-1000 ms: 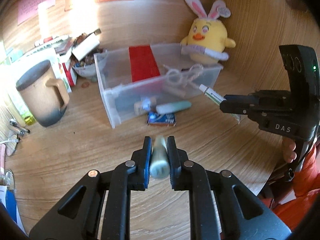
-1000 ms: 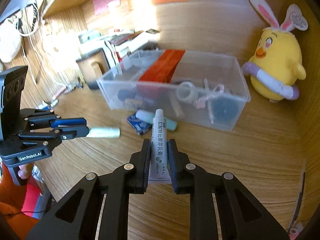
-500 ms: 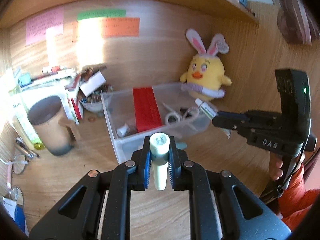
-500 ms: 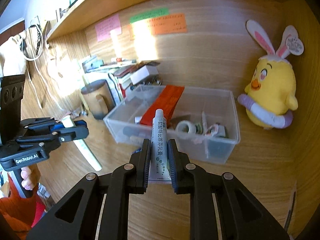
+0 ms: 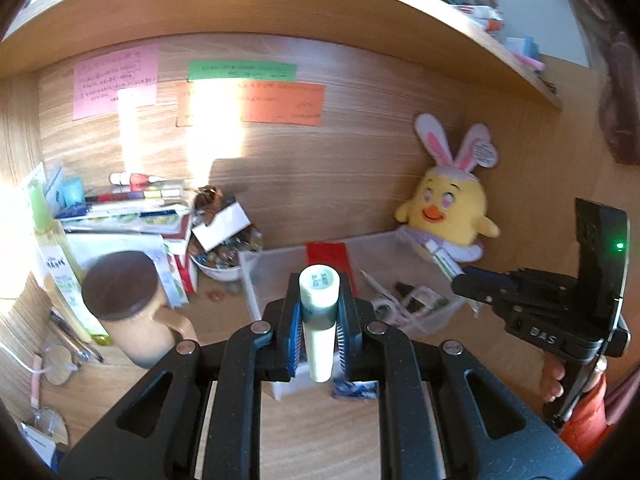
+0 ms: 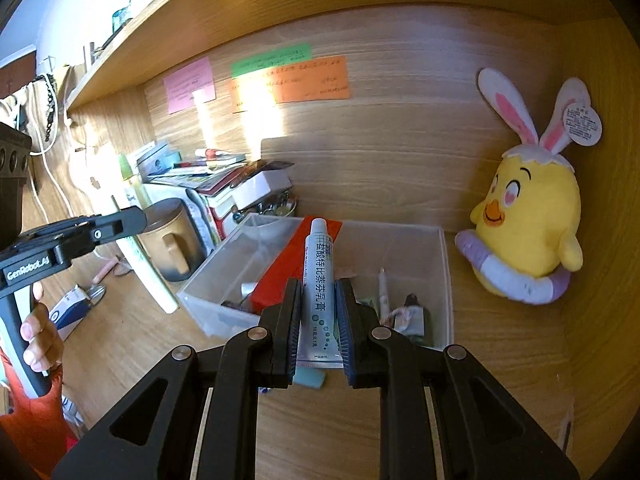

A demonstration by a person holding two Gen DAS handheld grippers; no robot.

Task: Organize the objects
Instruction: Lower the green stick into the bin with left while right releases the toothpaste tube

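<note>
Left claw (image 5: 319, 334) clamped on pale cylindrical stick (image 5: 319, 320), raised off bench (image 5: 320, 432), clear to drop into clear plastic bin (image 6: 447, 280). Right claw (image 6: 319, 334) gripping ointment tube (image 6: 318, 292) nozzle-forward, poised over same bin, probably for deposit.

Mug (image 5: 132, 312) left of bin (image 5: 436, 316), plush (image 5: 452, 212) behind-right.

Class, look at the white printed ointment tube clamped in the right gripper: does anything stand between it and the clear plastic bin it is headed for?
Nothing visible does. The right gripper holds the white ointment tube in front of the clear plastic bin, whose top is open. The red card and small items lie inside the bin, leaving bare floor.
</note>
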